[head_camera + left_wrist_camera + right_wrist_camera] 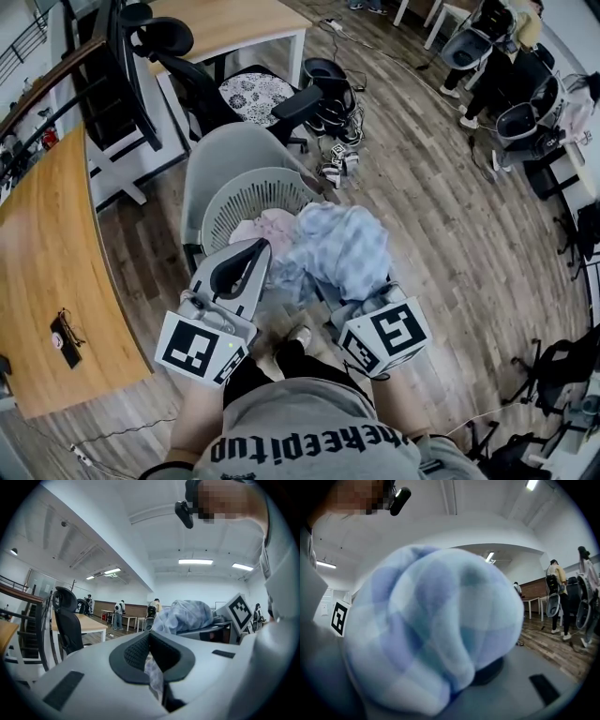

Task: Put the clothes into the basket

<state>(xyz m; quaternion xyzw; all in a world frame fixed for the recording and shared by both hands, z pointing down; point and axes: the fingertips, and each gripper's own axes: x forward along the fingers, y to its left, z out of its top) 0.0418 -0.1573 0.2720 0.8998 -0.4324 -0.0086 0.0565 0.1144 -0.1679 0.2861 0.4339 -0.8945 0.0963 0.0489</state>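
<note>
Blue checked cloth (342, 246) is up in the air at frame centre, bunched into a soft mound just right of the basket (246, 190) and not in it yet. The right gripper (367, 311) is clamped shut on the bulk of it, and in its own view the fabric billows right over the jaws. The left gripper (251, 255) is closed too, with only a thin strip of pale fabric pinched between its pads, apparently an edge of the same cloth. Two holds make sense here, I'd say: one carries the weight, the other keeps a loose end from trailing over the rim. A pink garment (265, 228) already lies inside the basket at its near side. The basket is pale grey and perforated, set by a grey chair (225, 150) at upper centre. Underfoot is wood-plank floor (422, 187), with a wooden desk (47, 253) along the left edge and a black office chair (234, 84) at top. It's an open office, with people standing far off.
</note>
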